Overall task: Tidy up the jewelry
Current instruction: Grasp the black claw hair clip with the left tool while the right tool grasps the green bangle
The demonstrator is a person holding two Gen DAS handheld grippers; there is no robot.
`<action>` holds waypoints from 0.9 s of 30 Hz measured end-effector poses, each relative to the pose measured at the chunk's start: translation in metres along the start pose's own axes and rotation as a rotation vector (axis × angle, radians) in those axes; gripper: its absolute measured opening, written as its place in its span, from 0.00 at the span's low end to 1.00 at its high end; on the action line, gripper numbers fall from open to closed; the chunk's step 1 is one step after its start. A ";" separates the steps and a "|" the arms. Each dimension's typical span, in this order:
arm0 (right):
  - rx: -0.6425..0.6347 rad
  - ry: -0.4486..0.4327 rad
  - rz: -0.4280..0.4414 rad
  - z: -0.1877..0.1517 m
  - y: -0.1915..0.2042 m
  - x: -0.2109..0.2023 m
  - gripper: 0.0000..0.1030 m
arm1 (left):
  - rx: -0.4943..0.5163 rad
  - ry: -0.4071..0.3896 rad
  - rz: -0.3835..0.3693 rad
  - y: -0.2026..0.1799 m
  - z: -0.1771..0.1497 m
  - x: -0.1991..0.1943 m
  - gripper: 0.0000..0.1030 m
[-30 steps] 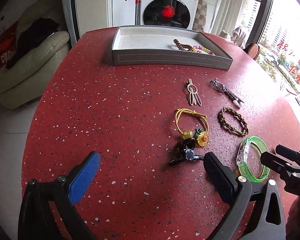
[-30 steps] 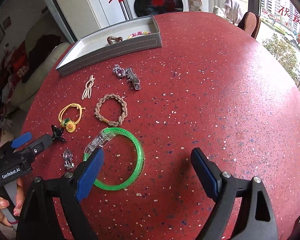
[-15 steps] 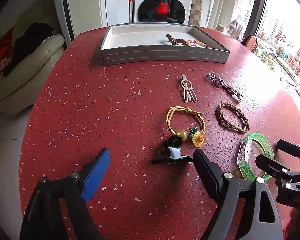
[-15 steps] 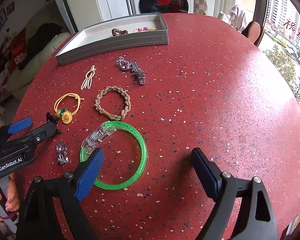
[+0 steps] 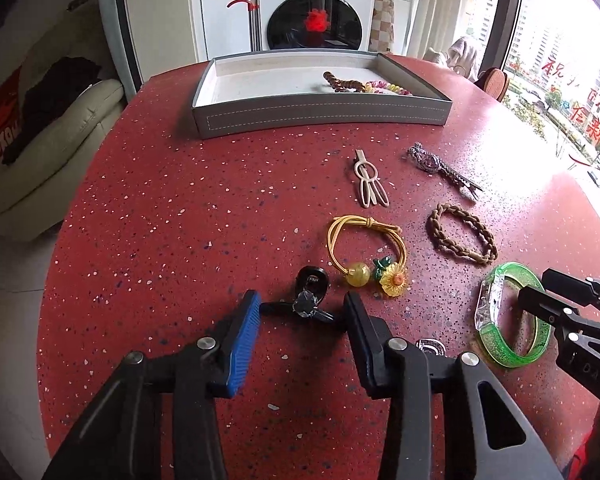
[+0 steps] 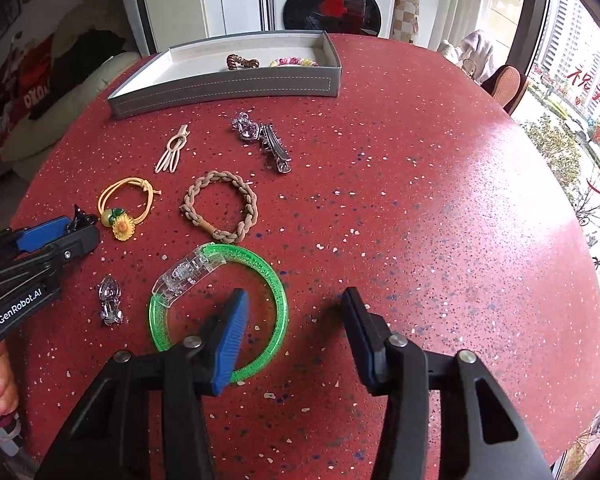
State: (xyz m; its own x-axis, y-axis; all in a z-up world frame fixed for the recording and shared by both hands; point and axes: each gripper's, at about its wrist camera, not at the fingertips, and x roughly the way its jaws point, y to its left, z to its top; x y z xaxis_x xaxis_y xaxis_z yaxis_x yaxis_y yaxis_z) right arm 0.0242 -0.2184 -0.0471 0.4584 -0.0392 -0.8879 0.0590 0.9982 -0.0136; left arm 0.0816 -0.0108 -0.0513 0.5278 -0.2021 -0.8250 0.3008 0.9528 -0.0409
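On the red table (image 5: 148, 216), both grippers have just been closing, the left gripper (image 5: 300, 314) around the black hair clip (image 5: 310, 294), the right gripper (image 6: 296, 320) astride the green bangle (image 6: 278, 300), neither visibly clamped, readying lifts toward the tray (image 5: 320, 114).

A: Where can a gripper pass?
B: The table (image 6: 440, 208) is bare from 12 to 4 o'clock.
A: And blocked?
B: At 10, loose clips (image 6: 260, 140) and bands (image 6: 220, 208); the tray (image 6: 228, 84) stands at 11.
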 end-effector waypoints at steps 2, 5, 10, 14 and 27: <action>0.002 -0.003 0.002 0.000 -0.001 -0.001 0.19 | -0.009 -0.002 -0.013 0.002 -0.001 -0.001 0.59; 0.016 -0.008 0.007 0.000 -0.004 -0.001 0.08 | -0.028 -0.002 -0.034 0.006 -0.001 -0.003 0.59; 0.061 -0.012 0.052 0.000 -0.013 -0.002 0.08 | -0.045 -0.017 -0.044 0.011 0.002 -0.009 0.59; 0.091 -0.021 0.070 0.004 -0.020 -0.005 0.08 | -0.057 -0.032 -0.059 0.013 0.010 -0.015 0.59; 0.113 -0.067 0.124 0.059 -0.036 -0.013 0.08 | -0.049 -0.099 -0.073 0.026 0.066 -0.022 0.59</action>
State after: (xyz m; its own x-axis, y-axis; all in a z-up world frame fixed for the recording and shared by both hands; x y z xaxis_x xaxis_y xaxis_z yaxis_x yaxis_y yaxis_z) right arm 0.0683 -0.2562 -0.0084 0.5260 0.0775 -0.8469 0.0955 0.9842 0.1494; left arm 0.1303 0.0039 0.0035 0.5826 -0.2906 -0.7590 0.3037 0.9441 -0.1284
